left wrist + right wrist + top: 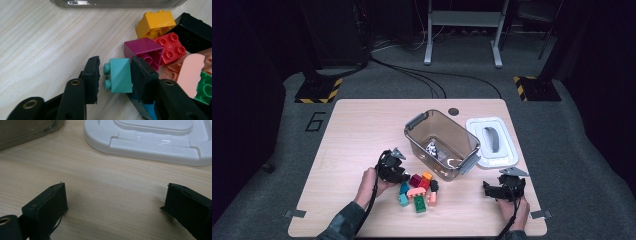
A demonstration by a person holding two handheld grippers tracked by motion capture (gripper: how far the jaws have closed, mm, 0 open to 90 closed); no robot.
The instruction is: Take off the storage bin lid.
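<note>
Nearest to us in the left gripper view, our left hand-held gripper (113, 75) has its two black jaws set around a teal brick (120, 75): the right jaw lies against the brick's flat side, while the left jaw stands just off its two studs, so we read the jaws as not quite clamped, with the brick sitting between them on the desk (45, 37). Just beyond the teal brick lie a magenta brick (143, 48), a red brick (171, 47), a yellow brick (155, 23), a black brick (193, 31), a pink brick (191, 72) and a green brick (205, 87), all bunched close together. In the high view this pile sits near the front edge of the desk, just in front of the clear plastic bin (442, 144), and our left gripper (404, 176) meets the pile from its left side. The white lid (492, 142) lies flat just to the right of the bin. Our right hand-held gripper (115, 205) rests low over bare wood near the lid, its jaws spread wide with nothing between them.
</note>
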